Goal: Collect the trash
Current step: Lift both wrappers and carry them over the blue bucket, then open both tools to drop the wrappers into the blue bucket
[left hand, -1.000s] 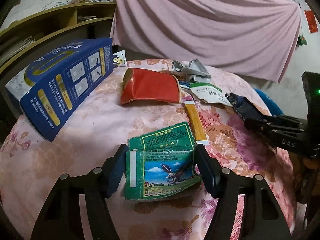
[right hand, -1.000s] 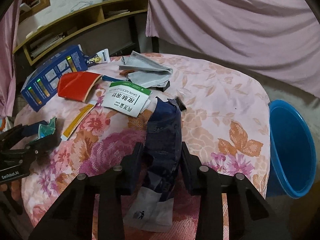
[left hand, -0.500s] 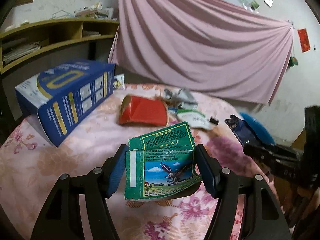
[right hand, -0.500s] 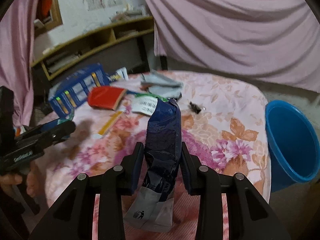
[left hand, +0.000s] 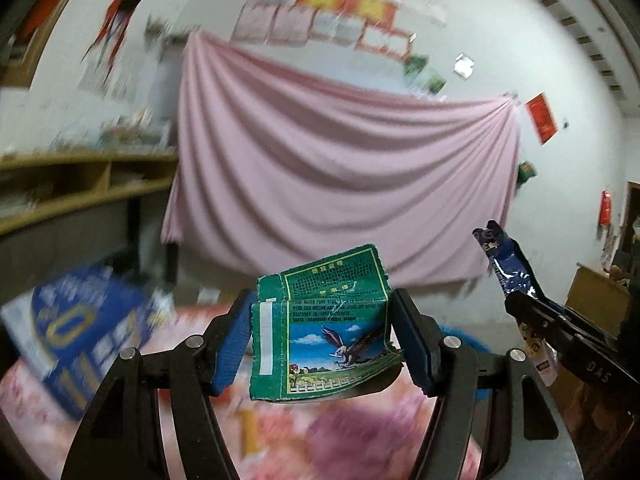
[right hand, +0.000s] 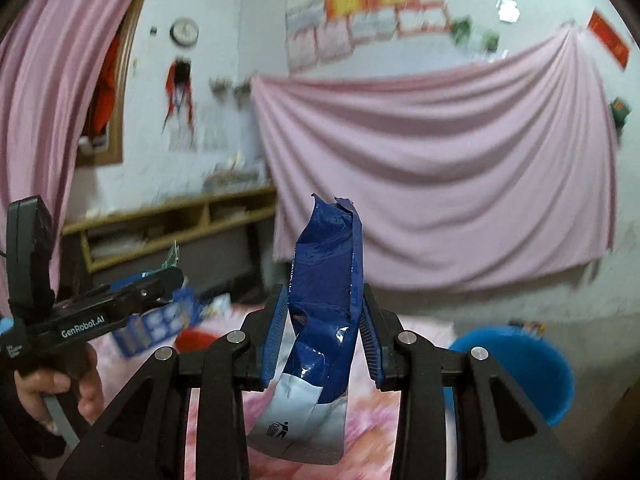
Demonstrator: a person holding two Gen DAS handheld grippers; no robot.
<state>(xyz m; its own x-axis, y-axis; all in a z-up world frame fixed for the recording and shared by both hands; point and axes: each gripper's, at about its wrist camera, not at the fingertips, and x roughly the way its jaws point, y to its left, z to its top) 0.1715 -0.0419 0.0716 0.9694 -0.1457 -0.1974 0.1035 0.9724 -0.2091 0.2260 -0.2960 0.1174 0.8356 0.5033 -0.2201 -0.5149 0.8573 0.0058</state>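
Observation:
My left gripper [left hand: 322, 340] is shut on a green packet with an eagle picture [left hand: 324, 328] and holds it up above the pink flowered table [left hand: 320, 444]. My right gripper [right hand: 323, 340] is shut on a dark blue foil wrapper [right hand: 328, 292] that stands up between its pads. The right gripper with the blue wrapper [left hand: 506, 268] shows at the right of the left wrist view. The left gripper [right hand: 160, 280] shows at the left of the right wrist view. A blue bin [right hand: 516, 368] stands low at the right, beside the table.
A blue box [left hand: 84, 332] lies on the table's left side, and a red packet [right hand: 196, 338] and a yellow strip [left hand: 250, 432] lie on the cloth. A wooden shelf [left hand: 80, 196] stands at the left. A pink curtain [left hand: 340, 184] hangs behind the table.
Both grippers have lifted and tilted upward with their trash held; the table has dropped to the bottom of both views and the wall and curtain fill them.

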